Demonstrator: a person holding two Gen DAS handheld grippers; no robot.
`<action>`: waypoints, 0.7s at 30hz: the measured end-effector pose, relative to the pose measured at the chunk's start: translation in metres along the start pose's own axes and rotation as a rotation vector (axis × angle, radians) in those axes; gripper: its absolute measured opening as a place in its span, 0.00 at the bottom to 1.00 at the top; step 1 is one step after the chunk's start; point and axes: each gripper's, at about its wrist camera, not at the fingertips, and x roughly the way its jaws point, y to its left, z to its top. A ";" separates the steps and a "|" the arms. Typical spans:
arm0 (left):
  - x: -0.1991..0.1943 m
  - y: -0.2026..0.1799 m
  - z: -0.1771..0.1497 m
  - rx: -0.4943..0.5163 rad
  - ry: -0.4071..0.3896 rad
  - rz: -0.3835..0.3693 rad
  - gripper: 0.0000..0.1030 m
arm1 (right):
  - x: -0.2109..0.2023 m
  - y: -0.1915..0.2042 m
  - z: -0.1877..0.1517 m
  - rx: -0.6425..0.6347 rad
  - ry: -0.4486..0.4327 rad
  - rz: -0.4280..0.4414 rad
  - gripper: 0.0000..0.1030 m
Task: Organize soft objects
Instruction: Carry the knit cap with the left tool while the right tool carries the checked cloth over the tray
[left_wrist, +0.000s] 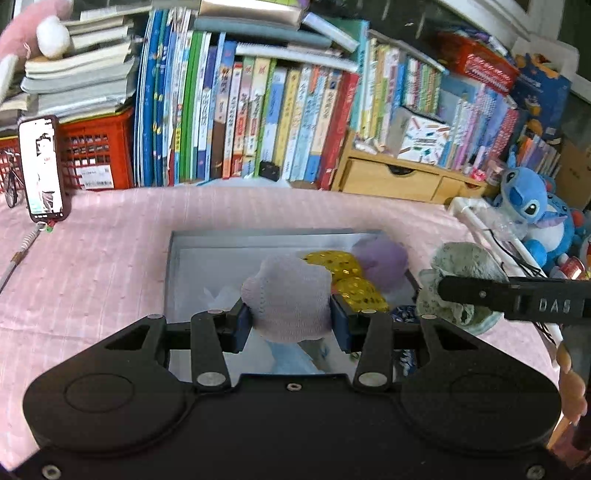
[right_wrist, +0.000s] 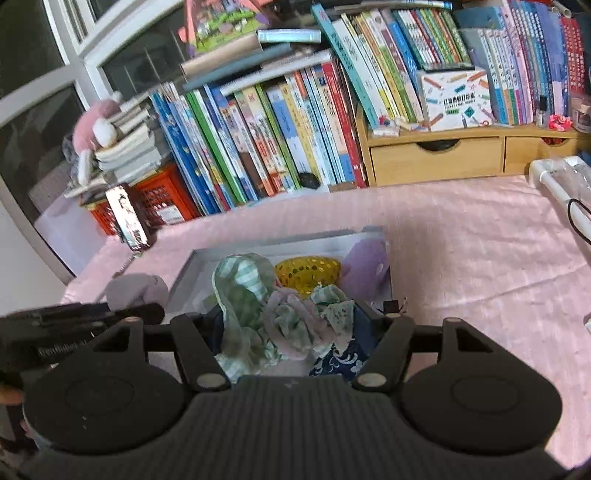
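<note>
Both hands carry a soft item to the tray (left_wrist: 177, 258), a shallow grey box on the pink-clothed bench (left_wrist: 110, 258). The left tongs (left_wrist: 290, 317) are clamped on a pale knitted bundle (left_wrist: 288, 299), held above the tray's near half. The right tongs (right_wrist: 291, 321) grip a crumpled green-checked cloth (right_wrist: 255, 302), their pads pressed into its folds, over the tray's near edge. Already in the tray lie a yellow sequinned piece (right_wrist: 308, 271) and a purple plush (right_wrist: 365, 264), both toward its far right corner.

The step in hand appears to be delivery. The next move likely calls for lowering each bundle into free tray floor and opening the tongs only once it rests inside the walls.

The tray's left half is bare and offers most room. The two tongs work close together, so a collision seems the main risk. A phone (left_wrist: 42, 170) stands at the bench's far left; books (left_wrist: 258, 110) wall the back; blue plush toys (left_wrist: 532, 206) crowd the right edge.
</note>
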 end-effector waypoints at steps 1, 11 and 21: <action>0.005 0.004 0.006 -0.009 0.010 0.007 0.41 | 0.003 0.000 0.002 -0.004 0.003 -0.013 0.67; 0.058 0.027 0.038 -0.023 0.106 0.070 0.41 | 0.041 0.008 0.027 -0.046 0.018 -0.039 0.67; 0.101 0.040 0.041 -0.032 0.184 0.098 0.41 | 0.079 0.012 0.049 -0.094 0.002 -0.104 0.67</action>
